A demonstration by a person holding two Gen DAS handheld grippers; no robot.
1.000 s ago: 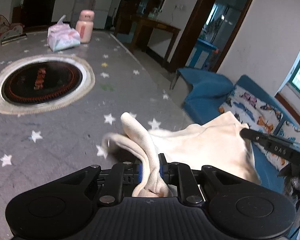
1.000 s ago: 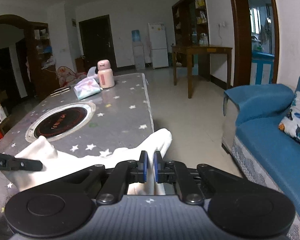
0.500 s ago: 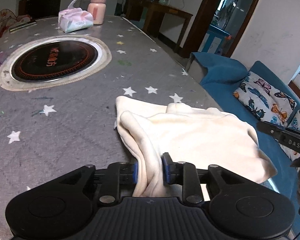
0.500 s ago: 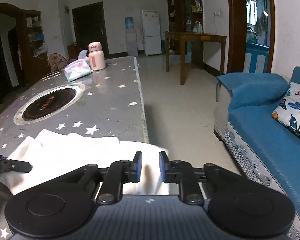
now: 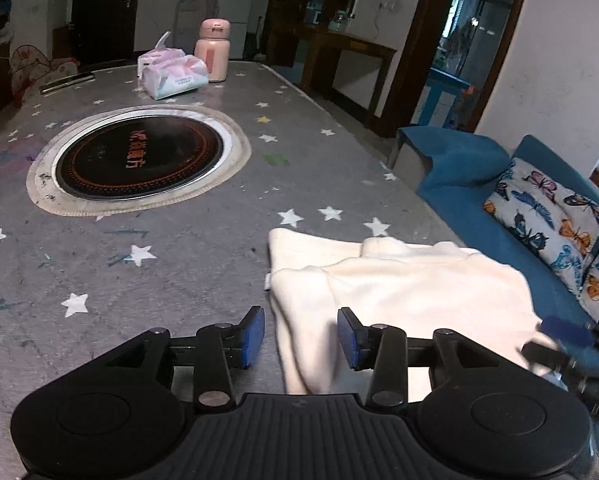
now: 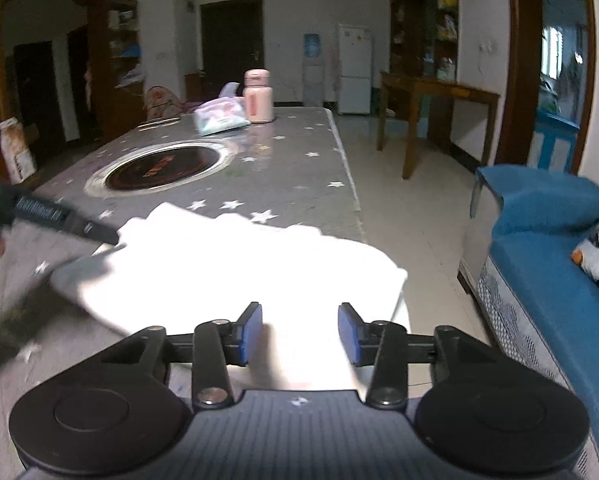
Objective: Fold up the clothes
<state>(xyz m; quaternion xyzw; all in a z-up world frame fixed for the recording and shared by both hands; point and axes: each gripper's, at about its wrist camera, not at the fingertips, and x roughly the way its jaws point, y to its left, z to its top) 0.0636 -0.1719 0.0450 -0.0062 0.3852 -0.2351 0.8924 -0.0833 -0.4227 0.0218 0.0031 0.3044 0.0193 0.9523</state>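
A cream garment (image 5: 395,288) lies folded over on the near right part of the grey star-patterned table (image 5: 171,264); it also shows in the right wrist view (image 6: 235,264), reaching the table's right edge. My left gripper (image 5: 301,336) is open, its blue pads either side of the garment's near left edge, holding nothing. My right gripper (image 6: 299,332) is open just above the garment's near right part, holding nothing. The right gripper's tip (image 5: 567,336) shows blurred at the right of the left wrist view. The left gripper's finger (image 6: 67,218) shows at the left of the right wrist view.
A round black cooktop (image 5: 139,160) is set into the table's middle. A tissue pack (image 5: 177,76) and a pink bottle (image 5: 213,52) stand at the far end. A blue sofa (image 5: 511,216) with butterfly cushions stands right of the table. Floor and a wooden side table (image 6: 435,116) lie beyond.
Both grippers have opened and let go of the garment, which has dropped flat onto the table. Both have drawn back a little toward the near edge.
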